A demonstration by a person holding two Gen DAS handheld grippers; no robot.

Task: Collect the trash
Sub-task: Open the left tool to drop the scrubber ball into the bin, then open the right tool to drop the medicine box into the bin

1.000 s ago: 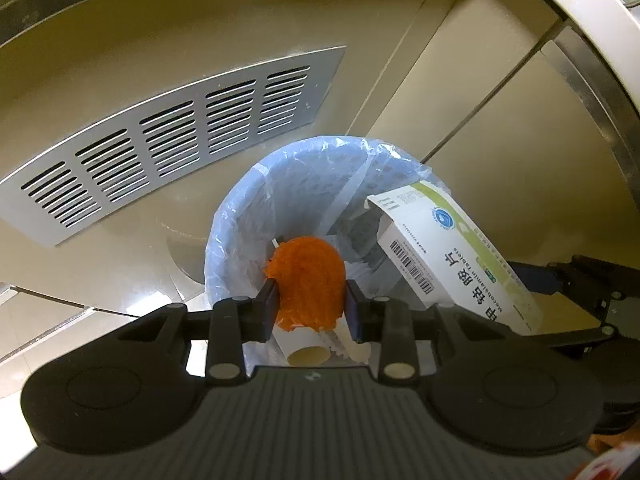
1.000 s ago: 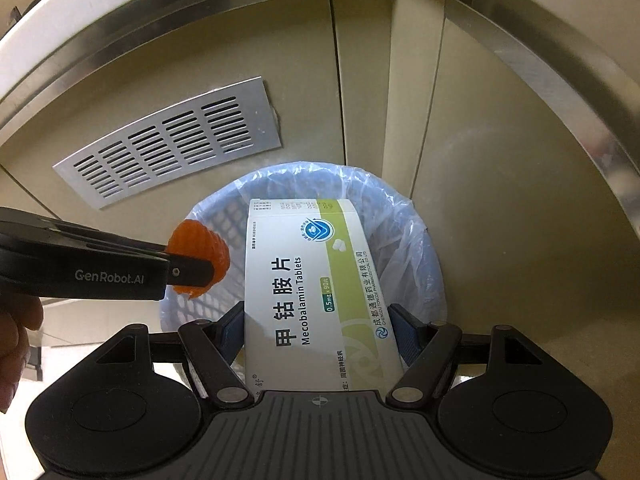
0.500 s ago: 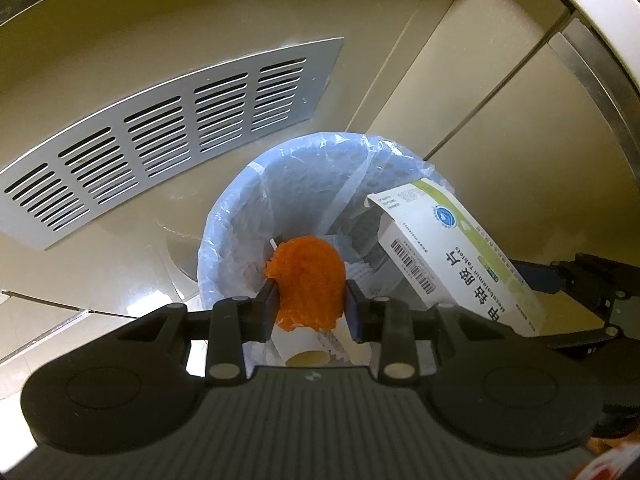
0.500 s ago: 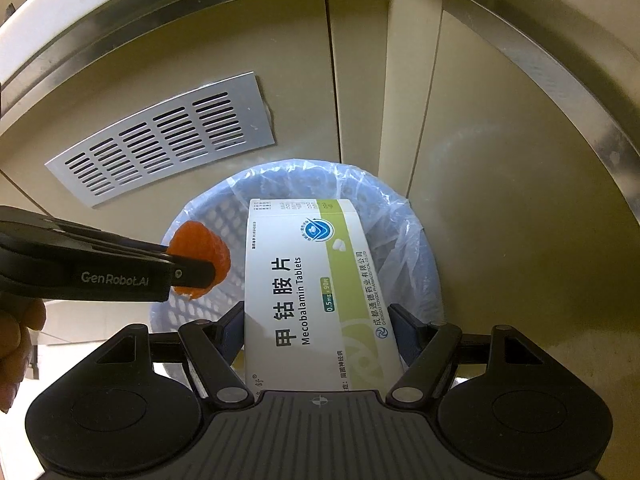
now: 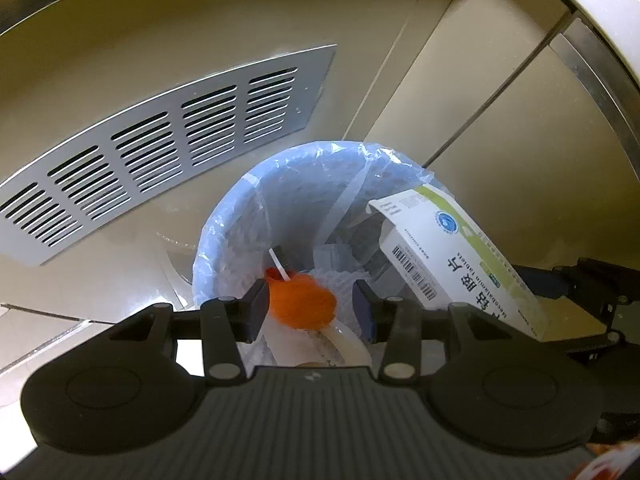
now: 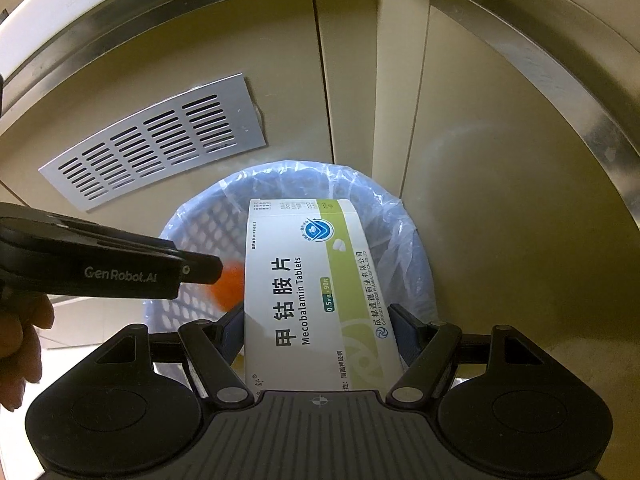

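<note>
The bin point(image 5: 224, 240), lined with a pale blue plastic bag point(image 5: 304, 184), stands on the floor against a beige cabinet; everything here is placed by it. Behind it and to its left a slotted metal vent point(image 5: 160, 160) is set into the cabinet panel.

Above the bin's mouth the left gripper point(image 5: 310, 310) is opening its jaws. The orange ball point(image 5: 304, 306), blurred, sits between the pads, close by the left pad and clear of the right, with trash just below: a white stick point(image 5: 279, 266) and crumpled white wrapping point(image 5: 340, 280).

Over the bin's right side the right gripper point(image 6: 320, 336) holds the pill box point(image 6: 316, 292) across its width, jaws wide and pressed on its sides. The box tilts down toward the opening and hides much of the bin's inside from the right wrist view. A hand point(image 6: 18, 344) shows left of the bin there.
</note>
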